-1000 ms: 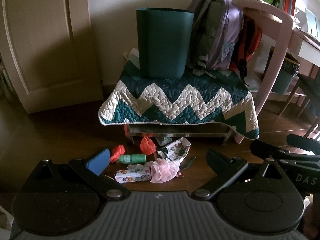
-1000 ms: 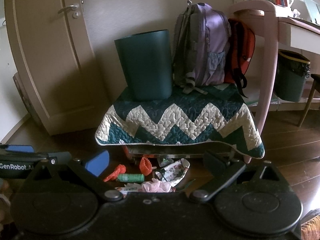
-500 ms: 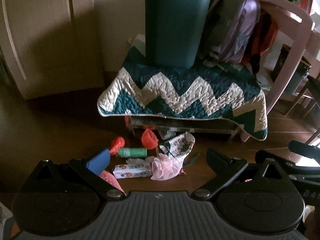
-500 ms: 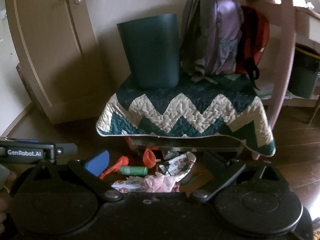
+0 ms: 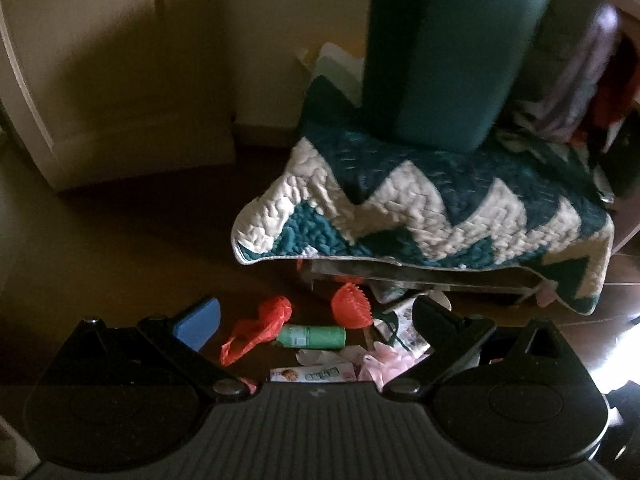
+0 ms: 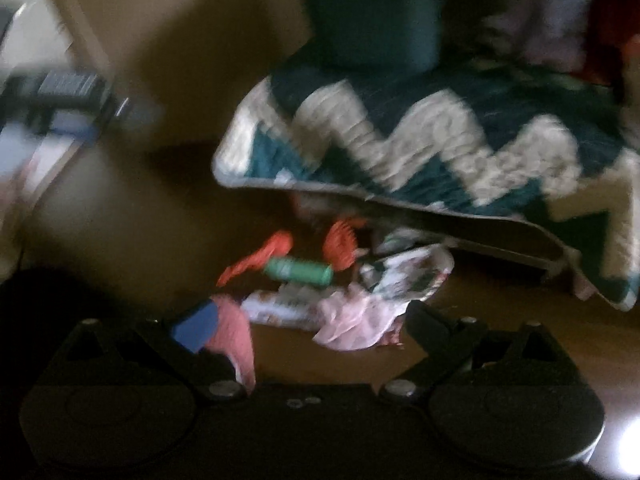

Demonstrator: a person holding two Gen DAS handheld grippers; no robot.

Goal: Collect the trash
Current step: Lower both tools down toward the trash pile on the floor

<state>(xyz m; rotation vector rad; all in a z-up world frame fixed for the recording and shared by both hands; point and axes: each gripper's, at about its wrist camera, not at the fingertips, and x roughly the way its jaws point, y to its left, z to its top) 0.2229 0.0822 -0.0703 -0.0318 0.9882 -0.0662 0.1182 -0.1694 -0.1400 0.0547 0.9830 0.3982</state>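
Note:
Trash lies on the dark wood floor in front of a low quilt-covered table: a green can [image 5: 312, 336] on its side, red netting [image 5: 260, 330], a red ribbed piece [image 5: 351, 311], a printed carton [image 5: 312, 374], pink crumpled plastic [image 5: 386, 362] and a patterned wrapper [image 6: 404, 276]. A tall dark-green bin [image 5: 444, 52] stands on the quilt [image 5: 400, 208]. My left gripper [image 5: 316, 324] is open above the pile. My right gripper [image 6: 308, 320] is open and empty too, just short of the pink plastic [image 6: 352, 322]. The right wrist view is blurred.
A purple backpack [image 5: 576, 80] leans beside the bin on the quilt. A cream cupboard door [image 5: 80, 72] stands at the left. A pink cloth [image 6: 236, 340] lies by my right gripper's left finger. My left gripper also shows in the right wrist view [image 6: 68, 92].
Both grippers have moved forward and down toward the trash pile. The bin and quilt now loom larger, and the trash sits between the fingers.

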